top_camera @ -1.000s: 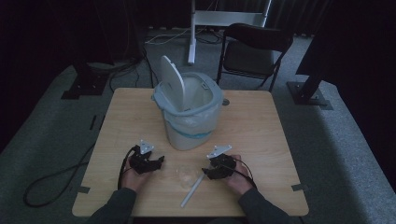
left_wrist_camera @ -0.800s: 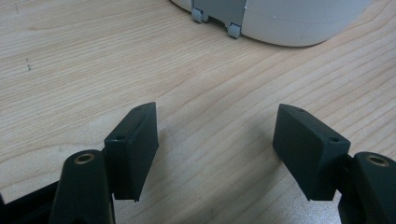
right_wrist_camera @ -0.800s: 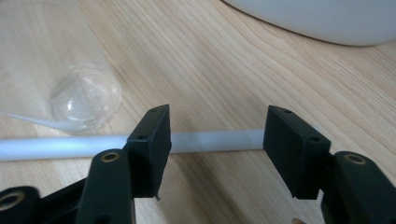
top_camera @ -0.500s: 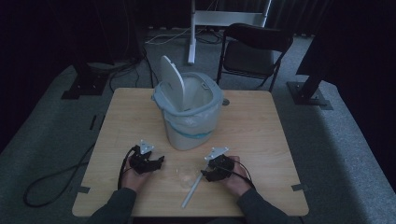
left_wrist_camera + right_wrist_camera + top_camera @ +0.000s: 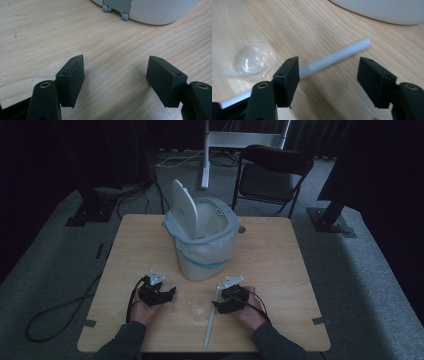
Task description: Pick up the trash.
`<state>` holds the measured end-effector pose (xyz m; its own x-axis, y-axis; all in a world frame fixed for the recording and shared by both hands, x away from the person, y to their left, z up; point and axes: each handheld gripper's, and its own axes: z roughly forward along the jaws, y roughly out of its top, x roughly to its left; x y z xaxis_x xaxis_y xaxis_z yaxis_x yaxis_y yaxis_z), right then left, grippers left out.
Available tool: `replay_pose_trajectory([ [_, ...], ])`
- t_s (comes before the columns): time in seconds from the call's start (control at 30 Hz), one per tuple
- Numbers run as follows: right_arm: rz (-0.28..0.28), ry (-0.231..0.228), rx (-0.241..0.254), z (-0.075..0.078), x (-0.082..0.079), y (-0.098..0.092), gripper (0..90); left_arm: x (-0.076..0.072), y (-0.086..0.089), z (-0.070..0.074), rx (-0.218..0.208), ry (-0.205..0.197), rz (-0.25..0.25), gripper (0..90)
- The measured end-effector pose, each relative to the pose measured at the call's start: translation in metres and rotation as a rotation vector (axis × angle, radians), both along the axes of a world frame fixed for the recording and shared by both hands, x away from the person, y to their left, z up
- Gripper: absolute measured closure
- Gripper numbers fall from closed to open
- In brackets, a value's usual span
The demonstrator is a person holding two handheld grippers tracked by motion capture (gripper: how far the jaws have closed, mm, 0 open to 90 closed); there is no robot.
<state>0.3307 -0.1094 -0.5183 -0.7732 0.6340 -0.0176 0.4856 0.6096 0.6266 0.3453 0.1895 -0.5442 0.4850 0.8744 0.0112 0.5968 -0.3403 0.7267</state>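
A white bin (image 5: 202,252) with its lid (image 5: 184,210) raised stands mid-table. Its base shows in the left gripper view (image 5: 155,12) and the right gripper view (image 5: 387,10). In front of it a clear plastic cup (image 5: 198,310) lies on the wood, blurred and close in the right gripper view (image 5: 249,57). A white stick (image 5: 210,325) lies flat beside it. My right gripper (image 5: 216,305) has just been opening. Its jaws (image 5: 328,72) stand wide, the stick (image 5: 332,58) running under the left one, untouched. My left gripper (image 5: 171,293) rests open over bare wood (image 5: 116,70).
The wooden table (image 5: 270,255) has free room on either side of the bin. A black folding chair (image 5: 272,175) and a white stand (image 5: 205,155) are behind the table. Cables (image 5: 60,312) trail on the grey floor at the left.
Both hands have kept their place. The white stick lies at a slightly steeper angle beside the right gripper than a second ago.
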Motion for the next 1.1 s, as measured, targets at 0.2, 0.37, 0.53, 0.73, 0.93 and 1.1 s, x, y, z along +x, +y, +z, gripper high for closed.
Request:
replay_pose_trajectory([
  [0.2, 0.003, 0.008, 0.009, -0.001, 0.001, 0.007, 29.3, 0.0, 0.0, 0.0, 0.0, 0.0, -0.001, 31.4],
  [0.37, 0.008, 0.007, -0.021, -0.006, 0.001, 0.011, 29.2, 0.0, 0.0, 0.0, 0.001, 0.001, -0.001, 31.4],
  [0.53, 0.002, 0.007, -0.04, -0.007, 0.003, 0.007, 38.9, 0.0, 0.0, 0.0, 0.001, 0.0, -0.001, 31.3],
  [0.73, -0.037, 0.018, -0.042, -0.009, 0.01, -0.005, 48.7, 0.0, 0.0, 0.0, 0.0, 0.0, -0.001, 31.4],
  [0.93, -0.074, 0.02, -0.032, -0.009, 0.019, -0.02, 60.3, 0.0, 0.0, 0.0, 0.001, 0.001, -0.001, 31.4],
  [1.1, -0.147, 0.007, -0.034, -0.009, 0.028, -0.032, 64.0, 0.0, 0.0, 0.0, 0.0, 0.0, 0.0, 31.4],
])
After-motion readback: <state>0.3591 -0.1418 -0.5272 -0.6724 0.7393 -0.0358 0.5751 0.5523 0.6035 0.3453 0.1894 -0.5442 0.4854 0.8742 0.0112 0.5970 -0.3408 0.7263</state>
